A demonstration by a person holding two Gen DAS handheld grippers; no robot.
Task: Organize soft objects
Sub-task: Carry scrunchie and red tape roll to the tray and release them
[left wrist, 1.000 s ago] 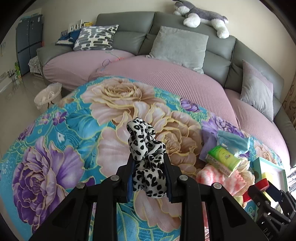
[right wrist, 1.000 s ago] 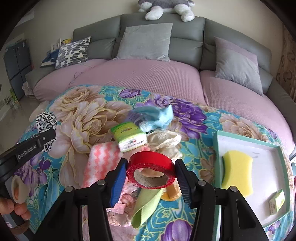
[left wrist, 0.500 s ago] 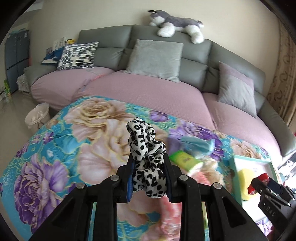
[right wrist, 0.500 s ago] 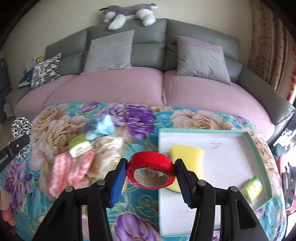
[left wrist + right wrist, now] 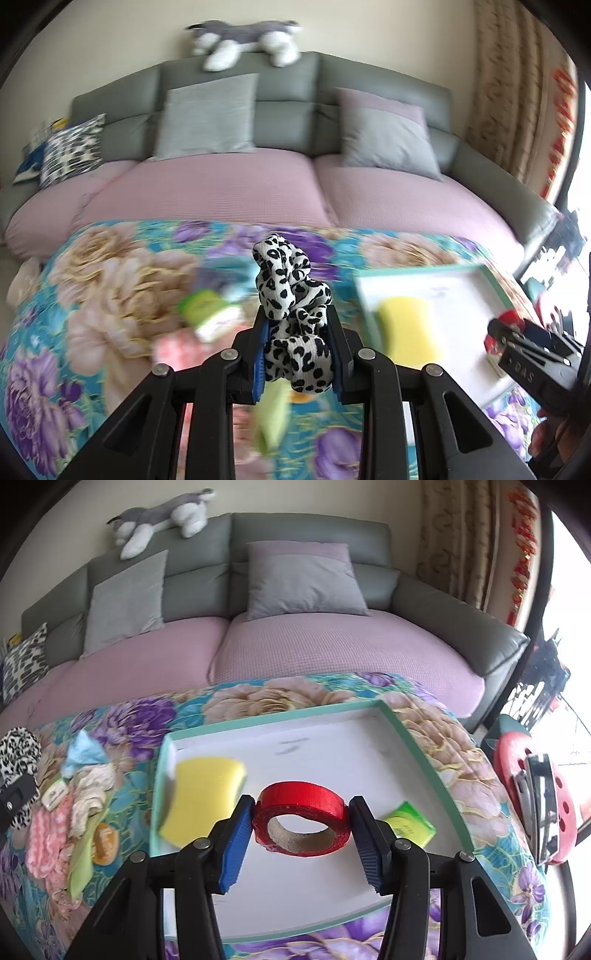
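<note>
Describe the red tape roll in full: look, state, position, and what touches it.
The red tape roll is a ring of glossy red tape wound on a brown cardboard core, with a slightly ragged lower edge. It lies nearly flat, its hole facing up and toward the camera. The right gripper is shut on it, one blue pad pressing each side. It appears held above the white floor of the mint-rimmed tray, with a yellow sponge to its left and a small green packet to its right.

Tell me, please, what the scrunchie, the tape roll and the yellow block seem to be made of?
Scrunchie: thin crinkled fabric, matte, gathered in folds. Tape roll: glossy red tape, seemingly cloth-textured, on a brown cardboard core. Yellow block: probably foam sponge, matte with rounded corners; blur hides any pores.
</note>
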